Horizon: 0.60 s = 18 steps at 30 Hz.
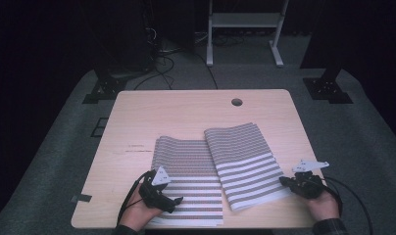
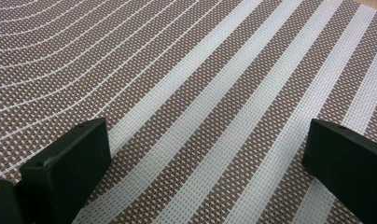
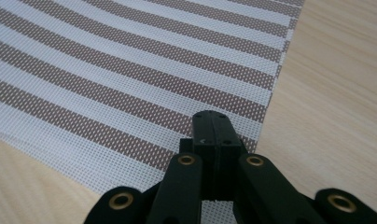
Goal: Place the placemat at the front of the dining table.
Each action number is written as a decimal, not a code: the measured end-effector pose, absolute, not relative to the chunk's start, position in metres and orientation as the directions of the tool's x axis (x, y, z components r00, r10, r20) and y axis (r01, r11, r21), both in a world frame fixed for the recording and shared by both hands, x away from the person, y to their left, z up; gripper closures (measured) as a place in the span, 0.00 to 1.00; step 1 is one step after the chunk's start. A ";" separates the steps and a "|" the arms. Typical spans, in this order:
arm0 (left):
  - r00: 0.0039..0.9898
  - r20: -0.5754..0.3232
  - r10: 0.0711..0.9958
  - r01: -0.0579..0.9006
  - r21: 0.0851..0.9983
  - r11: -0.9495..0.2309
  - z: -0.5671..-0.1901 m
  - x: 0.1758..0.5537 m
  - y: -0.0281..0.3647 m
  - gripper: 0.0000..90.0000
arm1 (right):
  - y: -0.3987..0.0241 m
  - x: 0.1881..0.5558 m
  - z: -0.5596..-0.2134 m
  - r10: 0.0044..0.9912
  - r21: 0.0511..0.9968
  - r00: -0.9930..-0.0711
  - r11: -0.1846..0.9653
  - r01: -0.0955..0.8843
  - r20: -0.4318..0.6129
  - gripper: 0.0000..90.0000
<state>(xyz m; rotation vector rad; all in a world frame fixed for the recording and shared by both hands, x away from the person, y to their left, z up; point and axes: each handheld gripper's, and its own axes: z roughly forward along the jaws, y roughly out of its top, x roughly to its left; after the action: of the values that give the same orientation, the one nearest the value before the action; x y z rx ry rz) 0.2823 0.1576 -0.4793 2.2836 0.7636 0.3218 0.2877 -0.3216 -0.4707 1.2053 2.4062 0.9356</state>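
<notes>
2 striped woven placemats lay on the wooden table (image 1: pixel 137 112): the left placemat (image 1: pixel 186 156) flat at 6 o'clock, the right placemat (image 1: pixel 245 161) angled toward 4 o'clock and overlapping it. The left gripper (image 1: pixel 172 201) was held released, jaws wide over the left mat. The right gripper (image 3: pixel 213 128) was clenched at the right mat's near corner; whether fabric was pinched could not be told. That corner would best be drawn slowly, kept low, while the left mat was pinned. The left mat's near edge was hidden by the hand.

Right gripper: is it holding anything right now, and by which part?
The right gripper is shut at the near right corner of the right-hand striped mat. Whether mat edge is pinched between the jaws cannot be told. The left gripper is open over the left-hand striped mat, holding nothing.
</notes>
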 end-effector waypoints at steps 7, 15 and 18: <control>0.795 0.013 0.606 0.433 0.687 -0.583 -0.479 0.282 0.158 0.00 | -0.340 0.302 -0.471 0.830 0.666 -0.557 0.410 0.622 0.009 1.00; 0.795 0.013 0.606 0.433 0.688 -0.583 -0.479 0.282 0.158 0.00 | -0.345 0.298 -0.466 0.851 0.691 -0.525 0.381 0.614 -0.003 0.81; 0.795 0.013 0.607 0.433 0.688 -0.582 -0.479 0.282 0.158 0.00 | -0.348 0.291 -0.464 0.863 0.701 -0.506 0.363 0.614 -0.004 0.69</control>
<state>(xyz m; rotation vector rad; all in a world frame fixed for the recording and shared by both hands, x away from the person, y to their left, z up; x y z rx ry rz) 0.2822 0.1576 -0.4794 2.2822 0.7649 0.3218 0.2915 -0.3477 -0.4636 1.2911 2.2579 0.9217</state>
